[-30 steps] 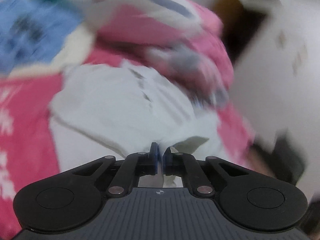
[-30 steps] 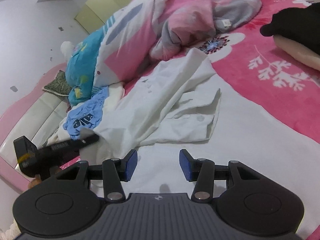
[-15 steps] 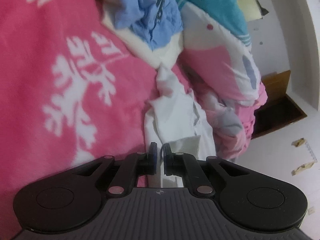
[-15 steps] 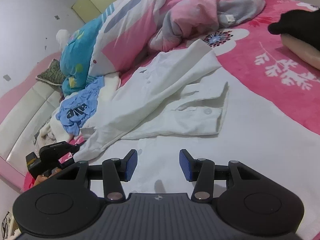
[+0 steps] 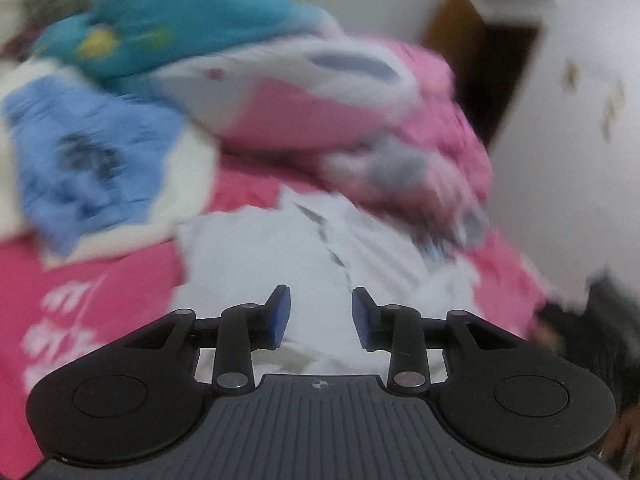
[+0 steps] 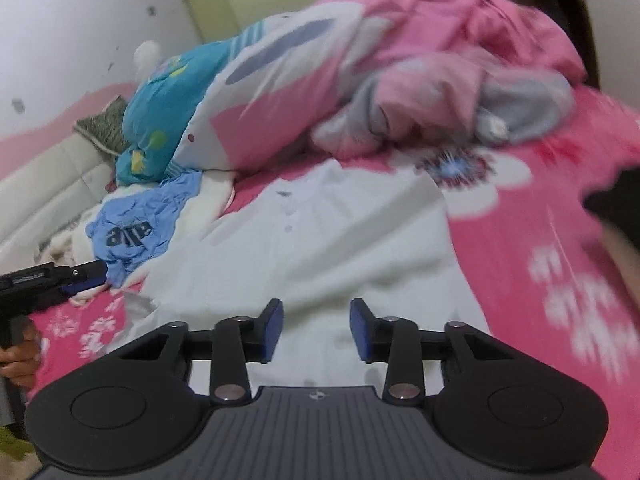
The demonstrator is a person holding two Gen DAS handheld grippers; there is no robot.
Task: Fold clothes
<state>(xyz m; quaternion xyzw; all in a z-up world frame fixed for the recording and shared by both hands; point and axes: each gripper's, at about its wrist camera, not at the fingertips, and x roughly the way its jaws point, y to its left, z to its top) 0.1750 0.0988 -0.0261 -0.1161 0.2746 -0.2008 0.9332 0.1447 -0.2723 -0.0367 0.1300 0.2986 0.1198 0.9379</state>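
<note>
White button-front shirt of thin woven cloth (image 6: 340, 248) lies spread on the pink fleece bed blanket with white flower pattern (image 6: 560, 280), its small buttons facing up and its lower part under the right gripper (image 6: 316, 330). It looks mostly flat, with soft wrinkles near the left edge; if a fold is already made in it, I cannot tell, because the sleeves are not clearly seen.

In my judgement the cloth is light, limp and a little slippery on the fleece, so it will sag and drag when lifted by one point. Better places to take hold are a seam, the hem or the shoulder edge, where the cloth is doubled and firmer.

The right gripper has its blue pads wide apart and holds nothing. The left gripper (image 5: 318, 318) is also wide open and empty, pointing over the same shirt (image 5: 280, 256); its view is blurred.

Writing: the crumpled light blue T-shirt (image 6: 136, 224), lying against the pile of bedding just beside the white shirt, has dark letters, seen upside down. They look like "alla" or similar, but I cannot read them surely. No brand label is readable.
</note>
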